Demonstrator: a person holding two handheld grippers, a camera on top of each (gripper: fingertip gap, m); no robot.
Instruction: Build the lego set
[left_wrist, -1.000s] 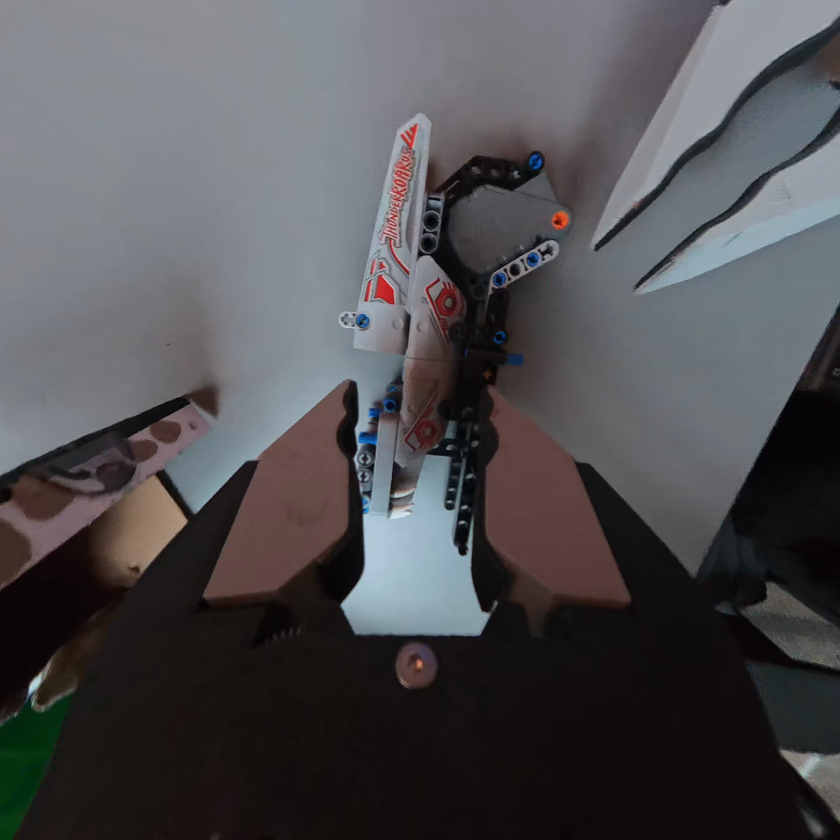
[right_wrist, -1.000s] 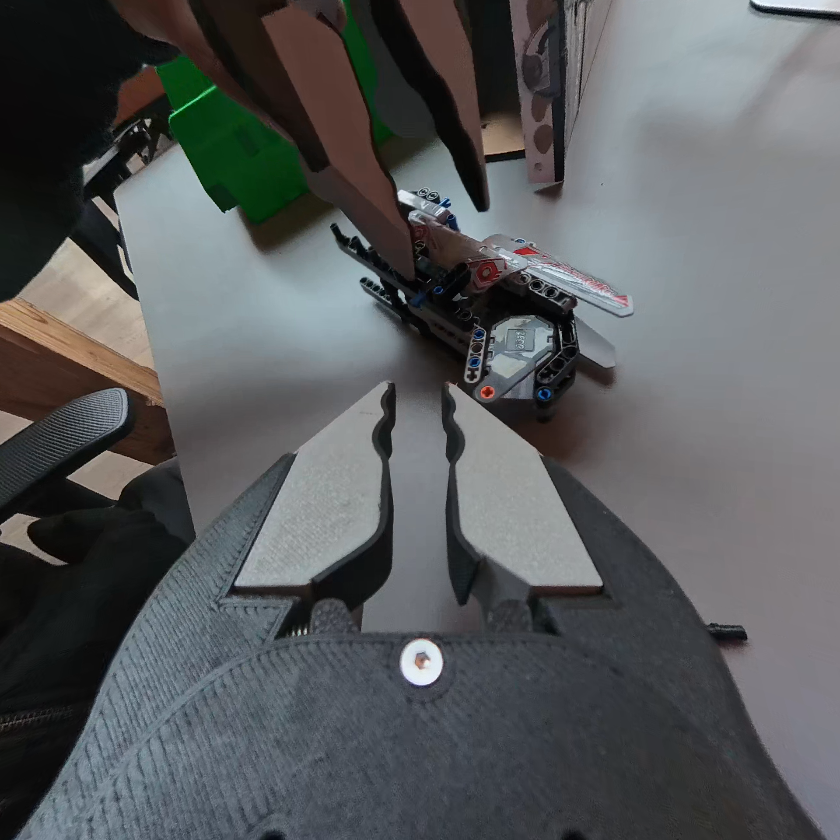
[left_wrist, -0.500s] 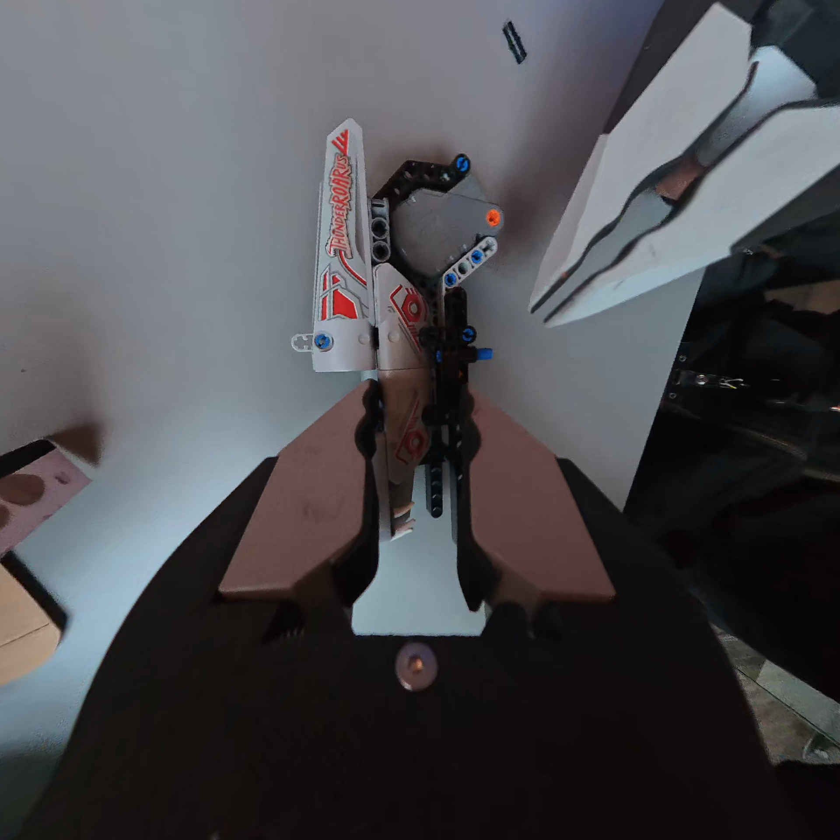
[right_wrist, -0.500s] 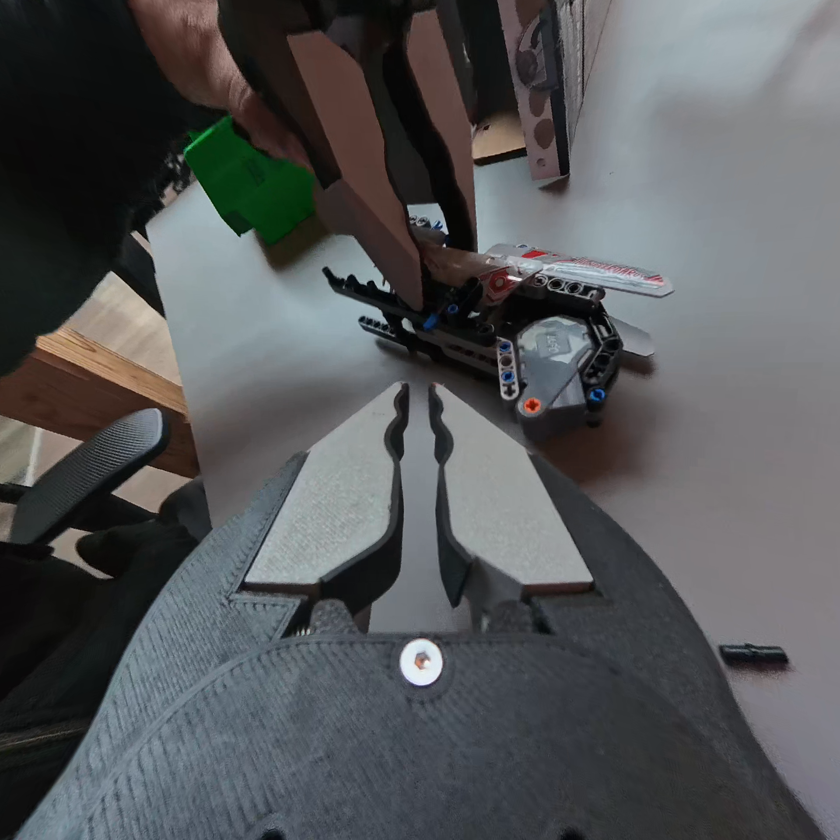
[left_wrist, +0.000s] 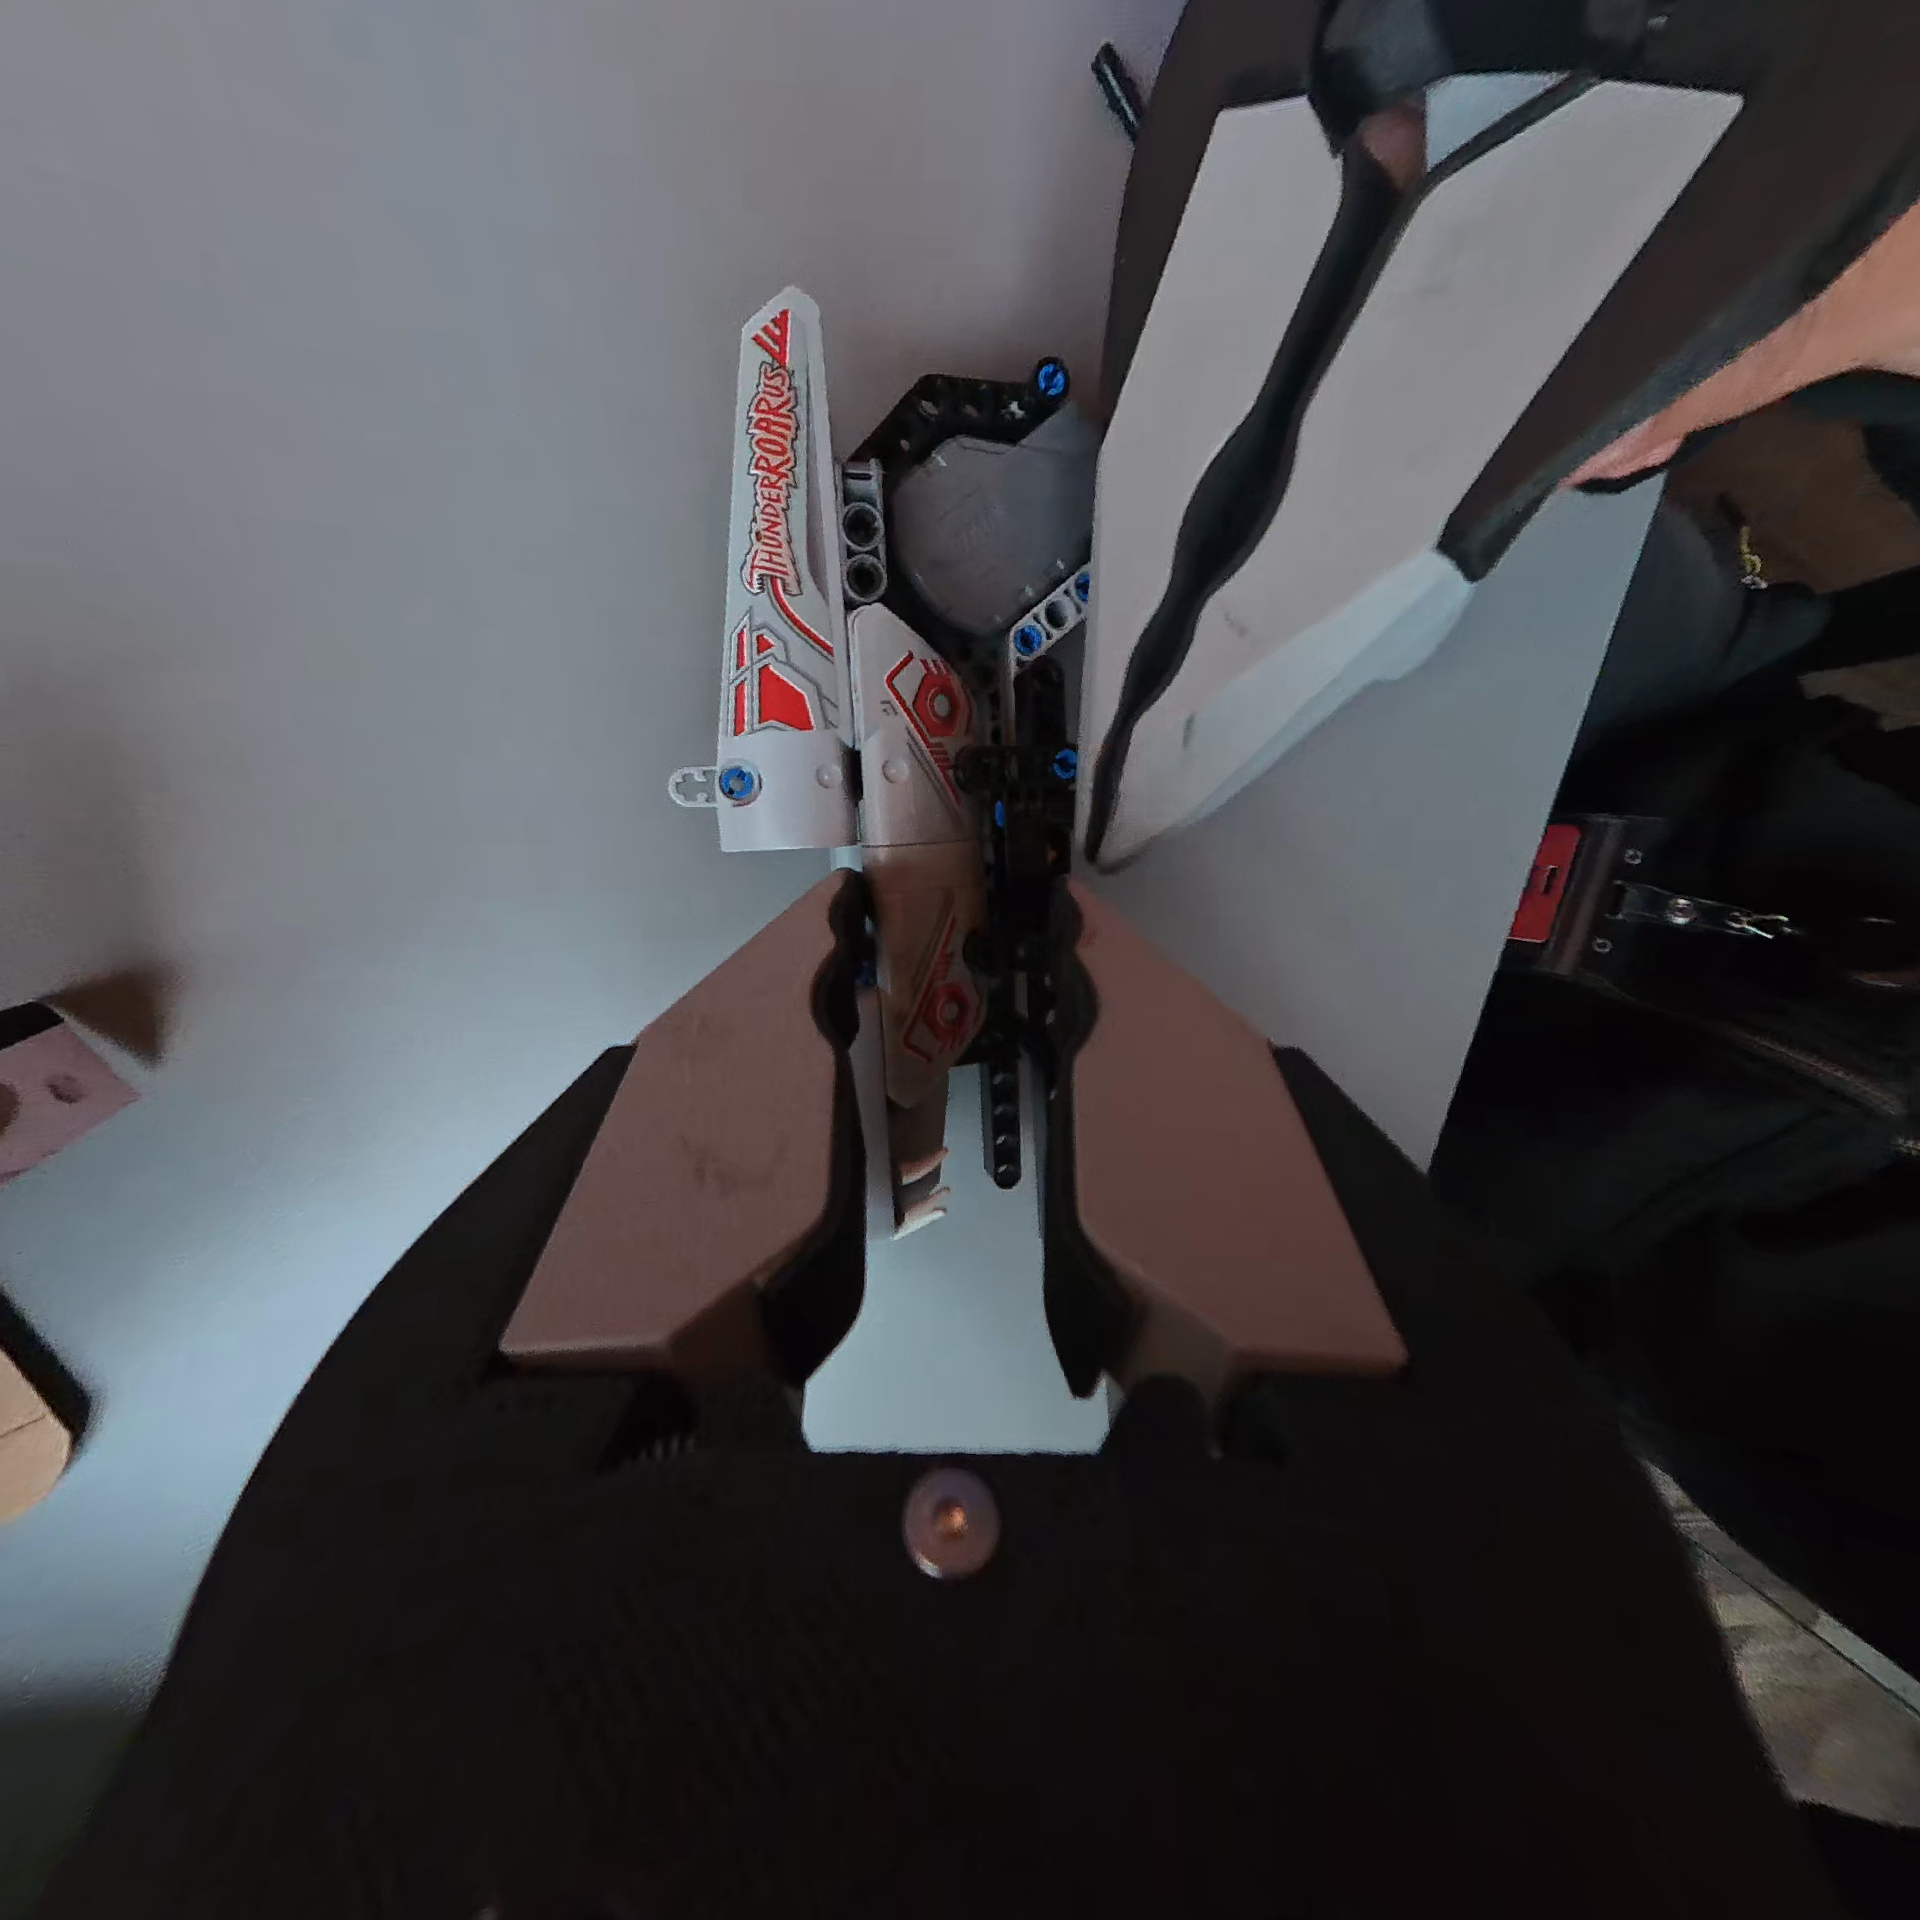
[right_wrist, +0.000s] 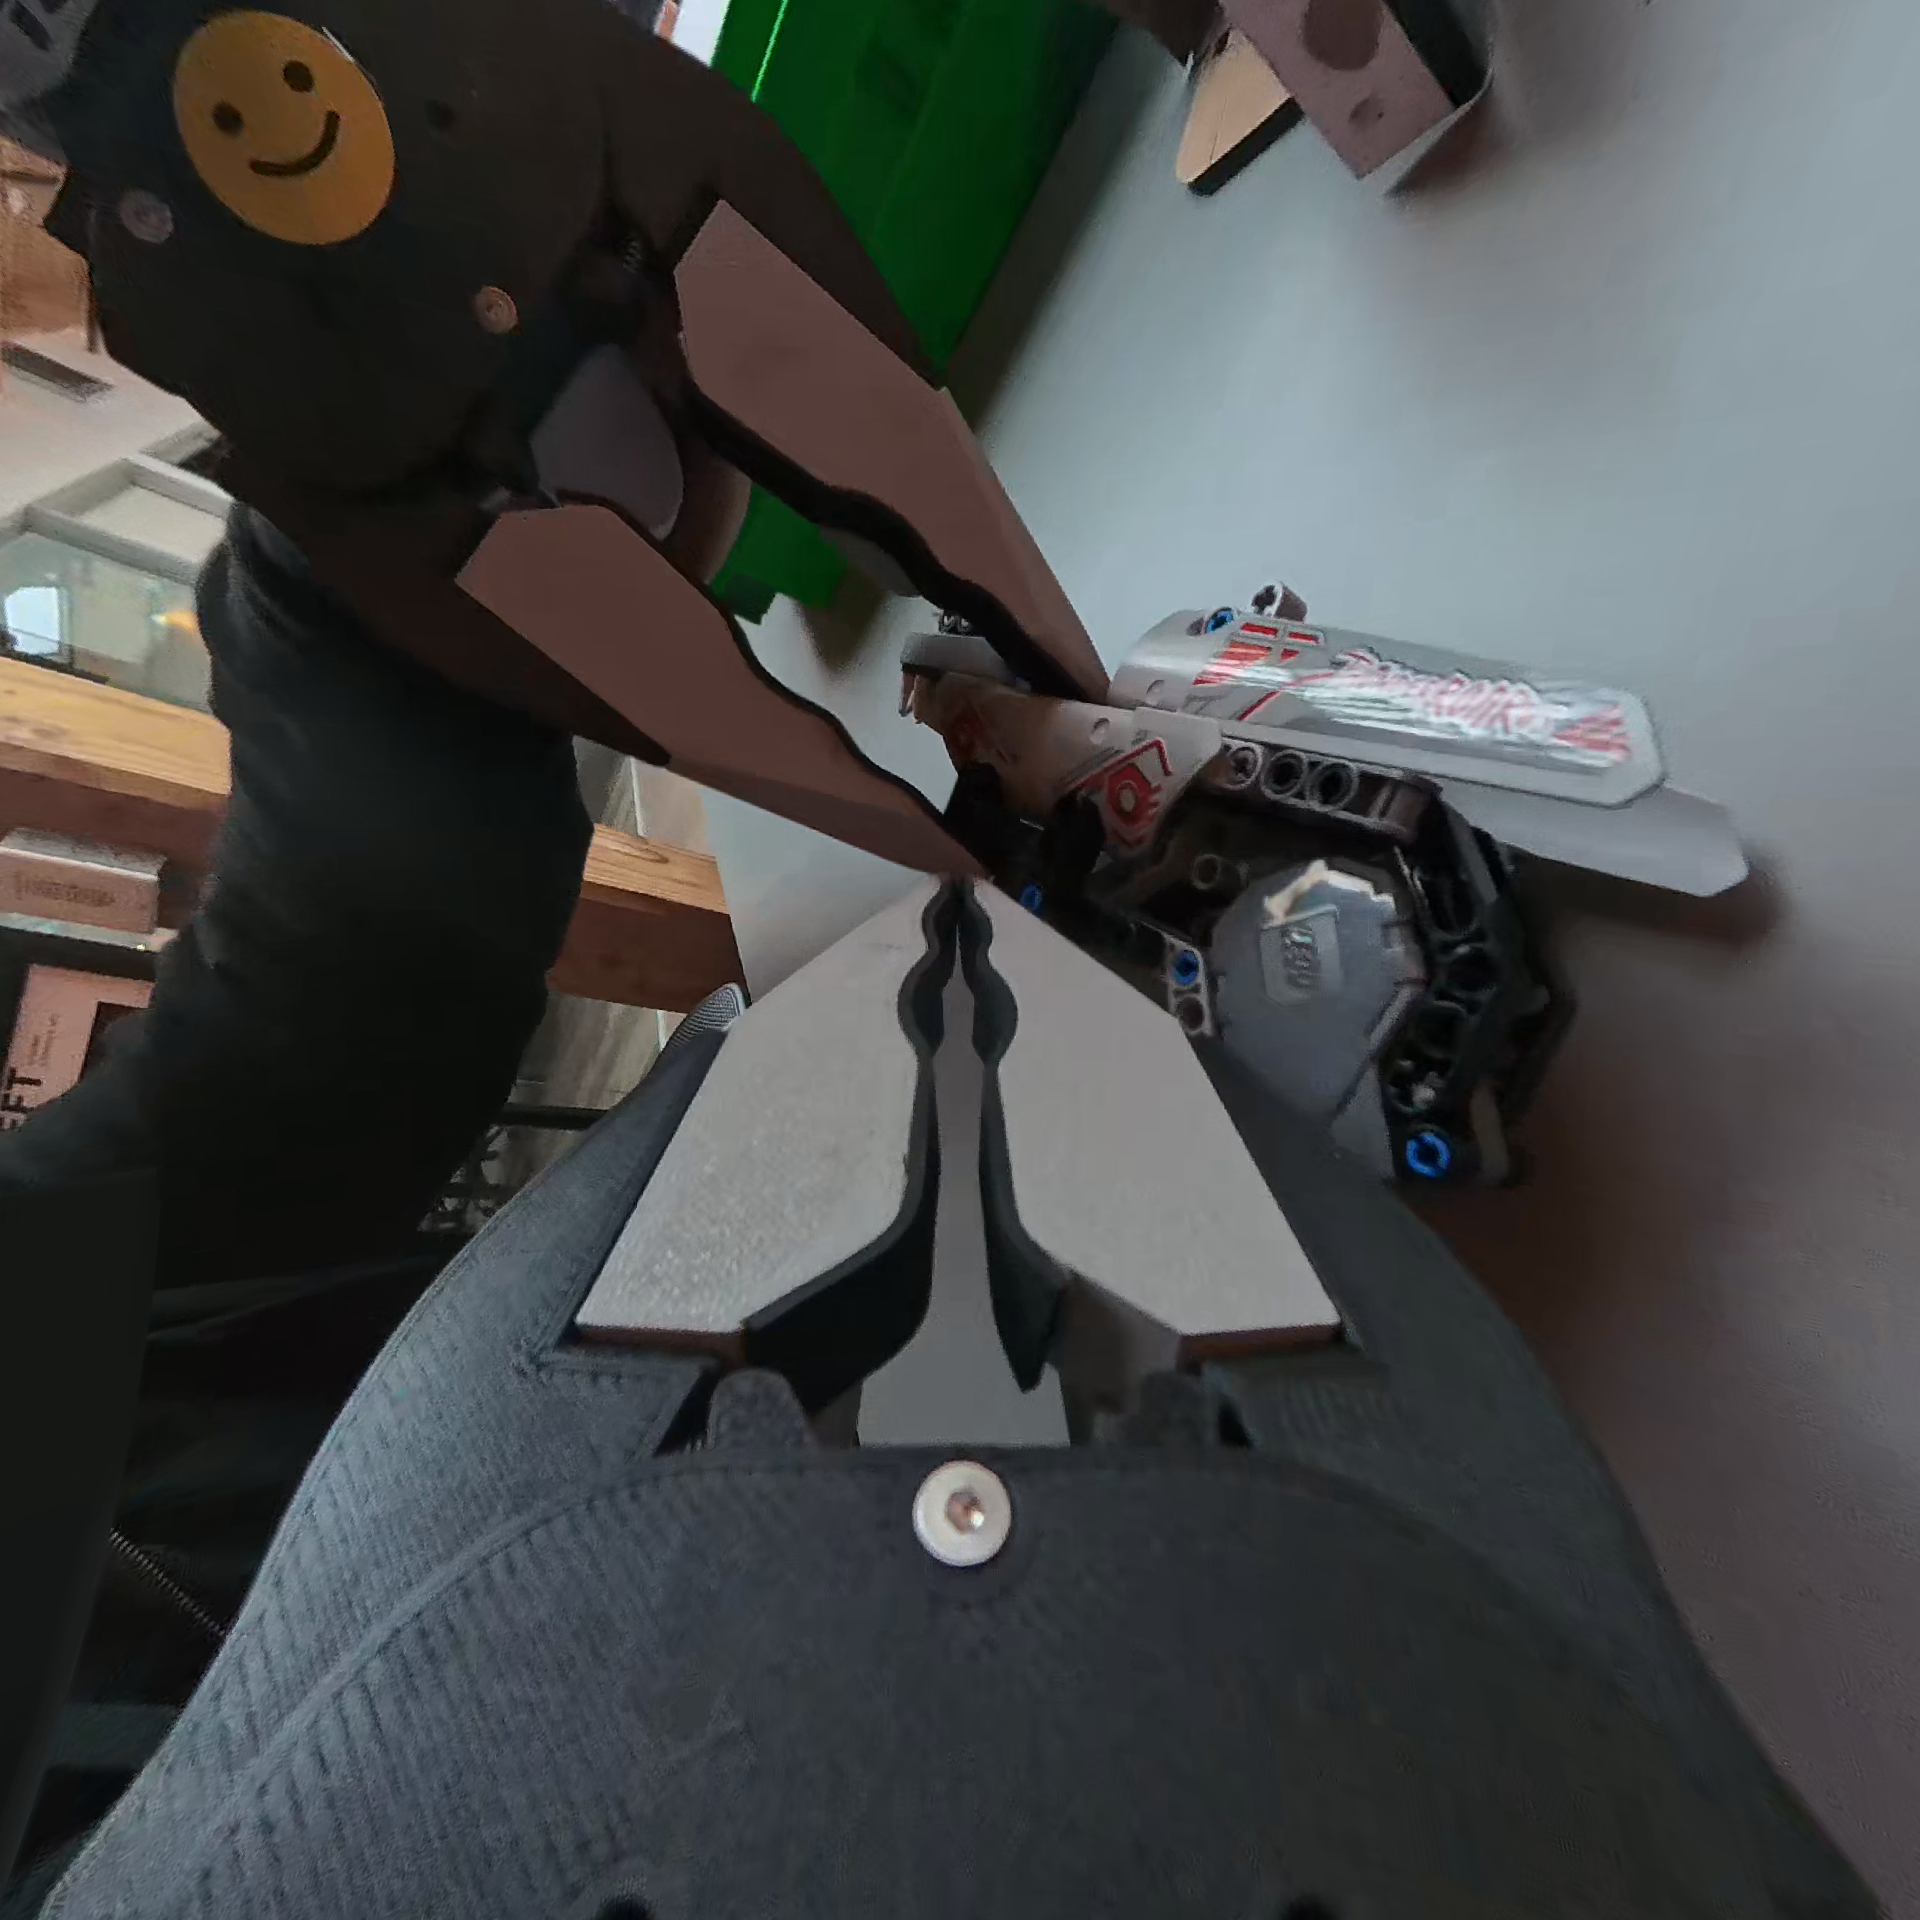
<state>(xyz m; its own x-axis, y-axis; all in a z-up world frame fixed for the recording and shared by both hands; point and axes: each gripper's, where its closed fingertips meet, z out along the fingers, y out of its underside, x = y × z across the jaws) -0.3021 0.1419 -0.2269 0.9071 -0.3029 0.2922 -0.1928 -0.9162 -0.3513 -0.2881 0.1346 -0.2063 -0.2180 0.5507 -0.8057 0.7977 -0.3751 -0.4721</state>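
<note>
Half-built lego model (left_wrist: 914, 665) flat on the grey bench (left_wrist: 364, 520), long axis running from 6 to 12 o'clock in the left wrist view: narrow tail of black beams and a printed silver panel near the camera, grey hexagonal block in a black frame at the far end, long white printed wing (left_wrist: 779, 582) along its 9 o'clock side. Tail end pinched between the brown fingers of the left hand-held gripper (left_wrist: 961, 914), jaws narrowed onto it with only the model's width between them. Right hand-held gripper (right_wrist: 958, 891) coming in from about 2 o'clock in the left view, its pale fingers nearly together, a thin slit left between them, nothing seen held; tips just beside the black side beam with its blue pins, right next to the left tips, contact not clear. Seen from the right wrist, model lying toward 1 to 2 o'clock of those tips, long axis crosswise. Left clearly the anchoring one, right the nearer free tool; probably a press or nudge on a side pin next. Loose small black piece (left_wrist: 1112, 88) far off at 12 o'clock, green box (right_wrist: 914, 187) and a cardboard piece (right_wrist: 1247, 114) beyond.
</note>
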